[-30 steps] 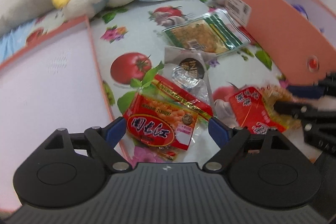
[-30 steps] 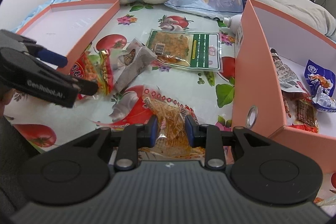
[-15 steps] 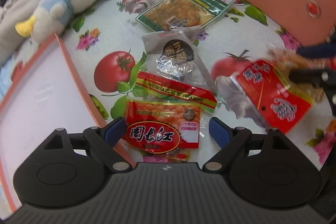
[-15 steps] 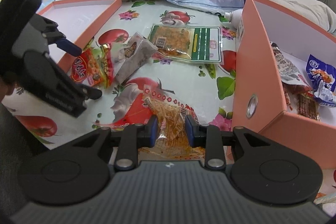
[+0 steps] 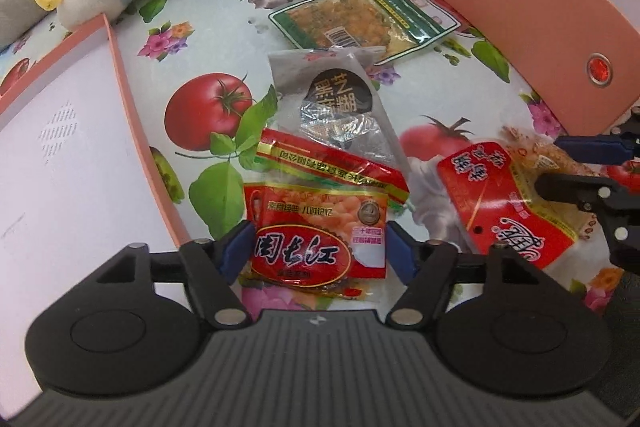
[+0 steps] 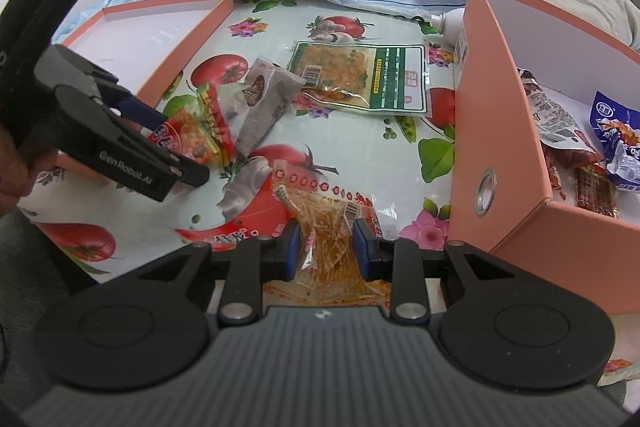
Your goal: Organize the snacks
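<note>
Fruit-print bed cover point(image 5: 208, 39), snacks scattered beside the pink box point(image 6: 500, 115) — my right gripper point(image 6: 325, 251) is clenched on the shredded snack bag point(image 6: 324, 223), left gripper point(image 5: 316, 255) has just been closing around the red peanut packet point(image 5: 316, 231), pads not pressing yet. Next: finish the pinch, lift both boxward.

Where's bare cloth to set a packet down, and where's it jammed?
Free: the tablecloth between the green-edged packet and the orange box, and the shallow orange lid. Crowded: the red peanut packet, red strip packet and grey pouch overlap by the lid's edge.
</note>
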Demonstrator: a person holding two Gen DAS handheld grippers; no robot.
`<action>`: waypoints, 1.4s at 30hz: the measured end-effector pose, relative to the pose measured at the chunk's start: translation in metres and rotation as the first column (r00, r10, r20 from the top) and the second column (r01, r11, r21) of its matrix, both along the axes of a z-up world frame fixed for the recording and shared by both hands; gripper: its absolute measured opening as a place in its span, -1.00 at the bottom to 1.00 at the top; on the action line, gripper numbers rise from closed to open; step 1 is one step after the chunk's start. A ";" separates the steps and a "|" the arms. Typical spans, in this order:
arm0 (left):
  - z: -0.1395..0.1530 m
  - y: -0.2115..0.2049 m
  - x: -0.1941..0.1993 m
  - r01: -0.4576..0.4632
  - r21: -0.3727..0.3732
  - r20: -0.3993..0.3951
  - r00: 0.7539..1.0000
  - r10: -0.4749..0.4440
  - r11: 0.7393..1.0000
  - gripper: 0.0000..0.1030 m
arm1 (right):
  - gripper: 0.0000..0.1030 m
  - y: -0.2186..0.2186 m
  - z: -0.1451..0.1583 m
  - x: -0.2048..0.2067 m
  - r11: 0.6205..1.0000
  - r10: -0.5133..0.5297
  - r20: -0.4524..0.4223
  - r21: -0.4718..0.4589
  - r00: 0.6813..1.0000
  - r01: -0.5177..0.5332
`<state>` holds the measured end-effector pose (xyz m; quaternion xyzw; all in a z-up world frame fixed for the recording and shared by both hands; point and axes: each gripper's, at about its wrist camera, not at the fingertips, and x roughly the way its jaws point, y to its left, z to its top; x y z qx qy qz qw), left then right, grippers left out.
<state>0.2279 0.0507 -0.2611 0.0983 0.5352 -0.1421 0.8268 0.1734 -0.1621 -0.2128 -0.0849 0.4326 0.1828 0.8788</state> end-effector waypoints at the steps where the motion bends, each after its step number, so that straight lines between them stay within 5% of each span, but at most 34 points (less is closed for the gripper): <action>1: 0.001 0.000 -0.002 -0.013 -0.006 0.001 1.000 0.013 1.000 0.32 | -0.40 0.000 0.000 0.000 1.000 0.001 0.000 0.002 1.000 -0.001; 11: 0.007 0.002 -0.024 -0.110 -0.054 0.035 0.993 0.112 0.992 0.15 | -0.40 0.000 0.002 -0.003 1.000 0.008 0.003 0.014 1.000 -0.008; 22: 0.030 0.022 -0.046 -0.307 -0.204 0.028 0.947 0.319 0.929 0.15 | -0.40 0.000 0.011 -0.004 0.999 -0.002 0.012 0.037 1.000 0.002; 34: 0.084 0.023 -0.054 -0.421 -0.295 0.084 0.883 0.463 0.858 0.15 | -0.40 0.002 0.050 0.001 0.996 -0.008 0.072 0.084 0.997 0.002; 42: 0.111 0.019 -0.047 -0.418 -0.315 0.112 0.875 0.470 0.852 0.16 | -0.40 -0.004 0.083 0.009 0.993 -0.041 0.131 0.113 0.991 0.026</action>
